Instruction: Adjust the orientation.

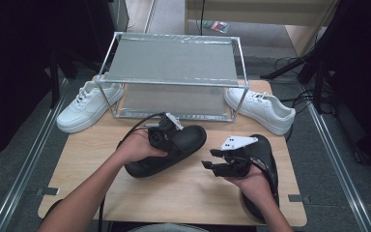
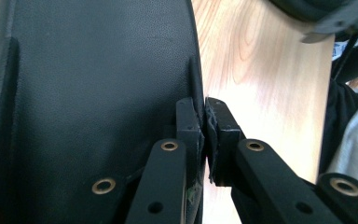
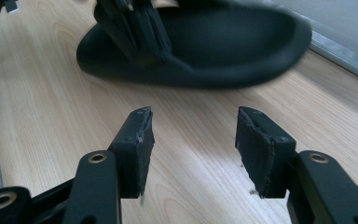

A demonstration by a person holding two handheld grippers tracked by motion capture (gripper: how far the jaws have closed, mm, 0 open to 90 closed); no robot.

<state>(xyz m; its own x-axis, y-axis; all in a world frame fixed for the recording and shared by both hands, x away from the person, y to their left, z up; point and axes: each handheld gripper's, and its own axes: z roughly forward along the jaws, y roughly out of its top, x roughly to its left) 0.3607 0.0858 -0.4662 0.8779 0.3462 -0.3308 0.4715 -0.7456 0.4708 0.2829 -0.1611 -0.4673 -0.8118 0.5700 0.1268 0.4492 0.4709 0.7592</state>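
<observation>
In the high view we see the left gripper [image 1: 166, 131] resting on a black slipper [image 1: 166, 152] that lies in the middle of the wooden bench [image 1: 183, 193]. The right gripper [image 1: 211, 164] hangs over the bench just beside it, with its jaws apart. A second black slipper [image 1: 265, 159] lies under the right hand. Behind them stands a metal rack [image 1: 174, 77], with one white sneaker [image 1: 89, 104] at its left and another white sneaker [image 1: 261, 108] at its right.

In the left gripper view the jaws are clamped on the thin edge of the black slipper [image 2: 98, 84], with the bench [image 2: 261, 70] beside it.

In the right gripper view the jaws stand open and hold nothing, above the bench [image 3: 42, 107]. The black slipper [image 3: 223, 46] lies ahead of them, with the left gripper [image 3: 133, 30] on it.
</observation>
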